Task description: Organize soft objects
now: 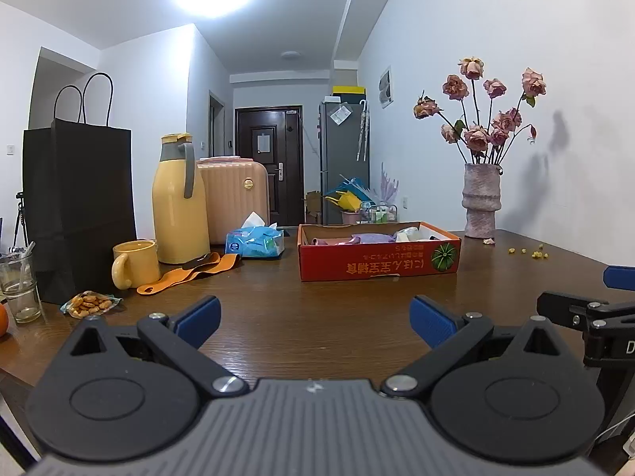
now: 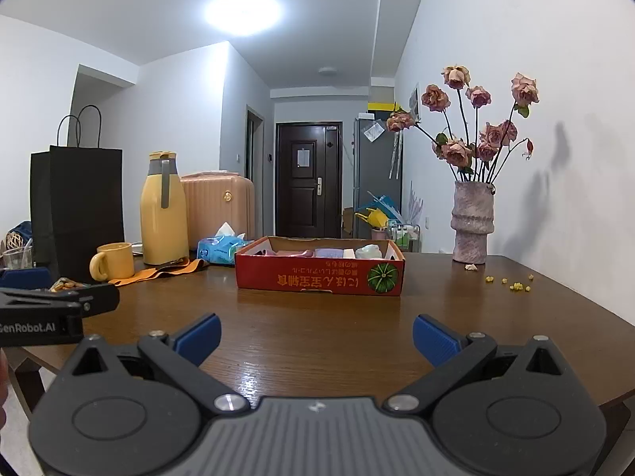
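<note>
— Dark brown wood is seen on the surface (image 1: 317, 309), and white walls are seen behind it. What is taken as the landmark?

— The red cardboard box (image 1: 379, 263) is taken, which is placed near the middle of the surface. Soft objects (image 1: 357, 239) in pink, purple and pale green are seen lying inside it, below its rim; how many they are cannot be told.

— What is found to the left of the box?

— A blue tissue pack (image 1: 256, 242) is set just beside it. Further left a yellow jug (image 1: 178, 202), a yellow mug (image 1: 133, 263), an orange strap (image 1: 190, 273) lying flat and a black paper bag (image 1: 77, 206) are seen. A pink suitcase (image 1: 234, 198) is standing behind the jug.

— And to the right of the box?

— A grey-pink vase (image 2: 472, 222) with dried roses is placed by the wall. Small yellow crumbs (image 2: 512, 282) are scattered on the wood near it.

— How are the grippers held?

— The left gripper (image 1: 315, 319) is held in front of the box, well apart from it. Its jaws are spread wide and nothing is held between them. The right gripper (image 2: 316, 337) is held the same way, also in front of the box, with the jaws wide apart and nothing between them. Each gripper is seen at the edge of the other camera.
</note>
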Demonstrator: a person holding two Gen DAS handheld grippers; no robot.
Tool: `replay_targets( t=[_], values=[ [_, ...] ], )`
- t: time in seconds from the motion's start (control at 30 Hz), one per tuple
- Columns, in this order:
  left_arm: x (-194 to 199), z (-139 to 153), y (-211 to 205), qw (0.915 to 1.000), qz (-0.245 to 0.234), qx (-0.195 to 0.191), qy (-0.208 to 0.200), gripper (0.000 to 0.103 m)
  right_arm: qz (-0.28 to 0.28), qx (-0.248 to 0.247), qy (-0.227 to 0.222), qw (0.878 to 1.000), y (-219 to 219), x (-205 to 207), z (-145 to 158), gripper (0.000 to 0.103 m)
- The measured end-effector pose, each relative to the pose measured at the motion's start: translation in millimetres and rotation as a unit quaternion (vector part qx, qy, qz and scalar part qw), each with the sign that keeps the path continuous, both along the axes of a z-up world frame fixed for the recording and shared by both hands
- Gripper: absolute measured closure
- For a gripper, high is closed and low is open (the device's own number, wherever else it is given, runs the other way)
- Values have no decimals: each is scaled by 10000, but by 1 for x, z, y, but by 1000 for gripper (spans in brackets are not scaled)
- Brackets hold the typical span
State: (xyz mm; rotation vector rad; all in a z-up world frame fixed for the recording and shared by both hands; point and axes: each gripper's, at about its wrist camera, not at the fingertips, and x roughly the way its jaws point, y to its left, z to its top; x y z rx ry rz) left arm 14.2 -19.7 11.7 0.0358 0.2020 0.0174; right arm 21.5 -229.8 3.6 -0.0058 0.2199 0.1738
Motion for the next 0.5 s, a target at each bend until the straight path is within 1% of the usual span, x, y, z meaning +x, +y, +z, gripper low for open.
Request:
replay_targets(
  t=[0.37, 0.5],
  values=[
    [0, 0, -1, 10000, -3, 0, 11, 0, -24, -17, -7, 10000, 1, -1, 0, 0],
    [-1, -1, -1, 10000, -55, 34, -13, 0, 2, 60, 0, 10000, -1, 0, 1, 0]
  ],
)
